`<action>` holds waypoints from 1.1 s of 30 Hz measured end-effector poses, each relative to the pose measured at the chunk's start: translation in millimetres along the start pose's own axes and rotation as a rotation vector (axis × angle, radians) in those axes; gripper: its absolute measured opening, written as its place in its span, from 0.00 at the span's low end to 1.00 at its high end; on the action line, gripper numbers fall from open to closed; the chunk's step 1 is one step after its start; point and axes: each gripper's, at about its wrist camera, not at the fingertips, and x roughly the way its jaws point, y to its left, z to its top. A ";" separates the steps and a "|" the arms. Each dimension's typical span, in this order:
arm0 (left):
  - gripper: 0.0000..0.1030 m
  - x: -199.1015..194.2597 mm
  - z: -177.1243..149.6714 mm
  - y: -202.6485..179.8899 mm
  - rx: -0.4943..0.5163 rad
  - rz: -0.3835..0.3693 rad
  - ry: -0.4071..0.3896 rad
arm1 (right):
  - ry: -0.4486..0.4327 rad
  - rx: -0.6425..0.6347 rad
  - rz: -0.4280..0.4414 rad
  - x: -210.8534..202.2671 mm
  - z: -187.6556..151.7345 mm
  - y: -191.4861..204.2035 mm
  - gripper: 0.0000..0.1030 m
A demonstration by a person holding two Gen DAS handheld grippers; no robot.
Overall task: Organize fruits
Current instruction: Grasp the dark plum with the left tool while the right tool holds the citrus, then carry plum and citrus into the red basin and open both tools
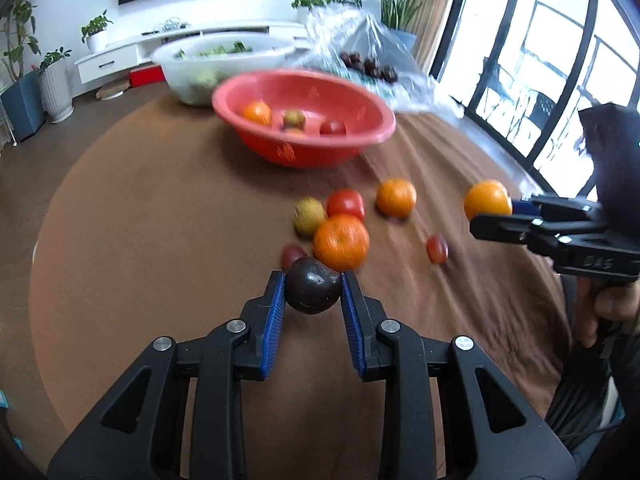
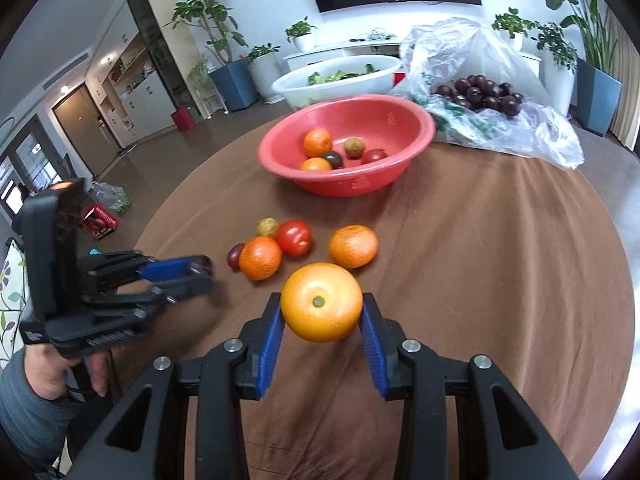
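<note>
a: our left gripper (image 1: 313, 286) is pinching a dark plum (image 1: 313, 290), both blue pads pressed on its sides, and the plum hangs clear of the cloth (image 1: 160, 240).

b: and our right gripper (image 2: 322, 312) is clamped on an orange (image 2: 321, 302) the same way, stem end facing us, off the table.

a: just past the left tips we see a loose bunch on the cloth: a big orange fruit (image 1: 341, 242), a tomato (image 1: 346, 204) behind it, a yellow-green fruit (image 1: 309, 215) left of that, and a small dark red one (image 1: 291, 255) half hidden by the plum.

b: from the right gripper that bunch sits ahead and a bit left. another orange one (image 2: 353, 245) lies straight ahead, just beyond the held orange, apart from the bunch.

a: in the left view one more small red fruit (image 1: 437, 248) lies to the right of the bunch, between it and the right gripper.

b: the red bowl (image 2: 400, 112) is well ahead of both grippers. we count two orange fruits, a dark one, a greenish one and a red one inside.

a: behind it is a white bowl (image 2: 292, 84) with greens, and to its right a plastic bag (image 2: 540, 136) with a heap of dark plums on it.

b: a hand (image 2: 52, 372) in a grey sleeve holds the left gripper's handle, off to the right gripper's left.
</note>
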 end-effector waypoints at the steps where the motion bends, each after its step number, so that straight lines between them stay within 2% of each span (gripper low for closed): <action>1: 0.25 -3.7 5.0 2.5 -0.003 0.001 -0.012 | -0.006 0.008 -0.013 -2.4 2.8 -5.3 0.39; 10: 0.25 -23.6 72.1 17.4 0.025 0.029 -0.105 | -0.091 0.066 -0.096 -29.9 52.6 -46.8 0.39; 17: 0.25 -8.4 133.8 21.7 0.051 0.019 -0.130 | -0.164 0.025 -0.098 -34.7 110.9 -42.6 0.39; 21: 0.25 16.3 153.4 19.0 0.069 0.010 -0.108 | -0.146 0.001 -0.083 -10.9 136.0 -34.4 0.39; 25: 0.26 46.1 158.3 14.7 0.090 0.009 -0.070 | -0.089 -0.008 -0.061 25.2 147.6 -27.9 0.39; 33: 0.26 97.6 153.6 18.7 0.092 -0.003 0.000 | 0.011 -0.045 -0.071 81.3 145.9 -20.9 0.39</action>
